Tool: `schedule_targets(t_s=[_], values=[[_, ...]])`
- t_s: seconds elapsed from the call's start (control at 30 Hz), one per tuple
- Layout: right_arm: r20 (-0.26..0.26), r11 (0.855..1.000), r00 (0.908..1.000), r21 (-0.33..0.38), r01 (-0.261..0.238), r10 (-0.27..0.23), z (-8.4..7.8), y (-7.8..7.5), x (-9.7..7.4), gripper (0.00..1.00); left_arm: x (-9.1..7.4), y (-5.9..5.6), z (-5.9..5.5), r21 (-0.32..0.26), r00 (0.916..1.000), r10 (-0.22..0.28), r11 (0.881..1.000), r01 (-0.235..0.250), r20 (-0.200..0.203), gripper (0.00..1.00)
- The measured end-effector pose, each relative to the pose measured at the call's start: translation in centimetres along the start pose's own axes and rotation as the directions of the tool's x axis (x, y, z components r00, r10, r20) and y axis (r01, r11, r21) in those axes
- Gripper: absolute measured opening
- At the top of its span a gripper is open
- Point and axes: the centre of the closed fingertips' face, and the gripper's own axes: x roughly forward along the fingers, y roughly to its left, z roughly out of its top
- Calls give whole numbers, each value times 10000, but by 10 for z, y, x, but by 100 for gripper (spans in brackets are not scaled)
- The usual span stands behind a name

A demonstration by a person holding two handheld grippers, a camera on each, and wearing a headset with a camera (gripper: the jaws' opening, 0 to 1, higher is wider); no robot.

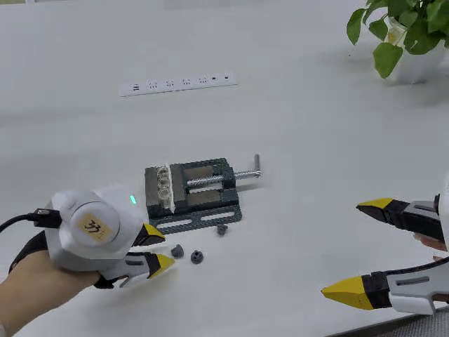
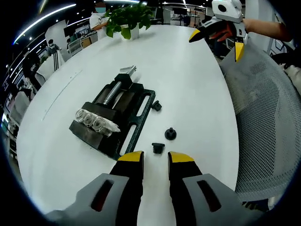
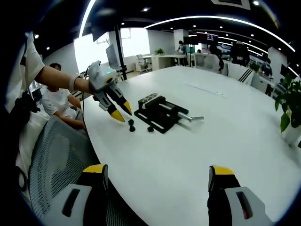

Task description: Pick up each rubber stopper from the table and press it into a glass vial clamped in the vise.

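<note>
We see a dark metal vise (image 1: 193, 193) on the smooth white counter (image 1: 316, 140), with a row of clear glass vials (image 1: 165, 186) clamped at its left end. Three small, round, dark rubber stoppers (image 1: 197, 257) lie loose near the vise. Two are just beside the yellow tips of the left gripper (image 1: 165, 248), whose jaws stand slightly apart and empty. The right gripper (image 1: 342, 247), well to the right, is spread wide and holds nothing.

Three rubber stoppers (image 1: 177, 250), three glass vials (image 1: 165, 184), one vise (image 1: 207, 200), one power strip (image 1: 179, 85), one potted plant (image 1: 403, 28), two claws (image 1: 167, 248) (image 1: 342, 248).
</note>
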Motion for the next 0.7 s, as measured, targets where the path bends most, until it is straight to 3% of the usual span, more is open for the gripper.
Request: schedule_targets(t_s=[0.33, 0.43, 0.5, 0.7], values=[[92, 9999, 9999, 139, 70, -71, -2, -3, -2, 86, 6, -2, -1, 41, 9996, -147, 9999, 148, -261, 10], [107, 9998, 9999, 173, 66, -68, -3, -3, -3, 85, 9, -5, -2, 305, 9990, -208, 9993, 220, -397, 7], [149, 9997, 9999, 214, 78, -81, -3, -3, -3, 85, 11, -9, 0, 180, 9988, -275, 9994, 282, -405, 6], [174, 9996, 9998, 280, 101, -106, -4, -2, -4, 85, 11, -8, -1, 262, 9988, -202, 9994, 214, -444, 6]])
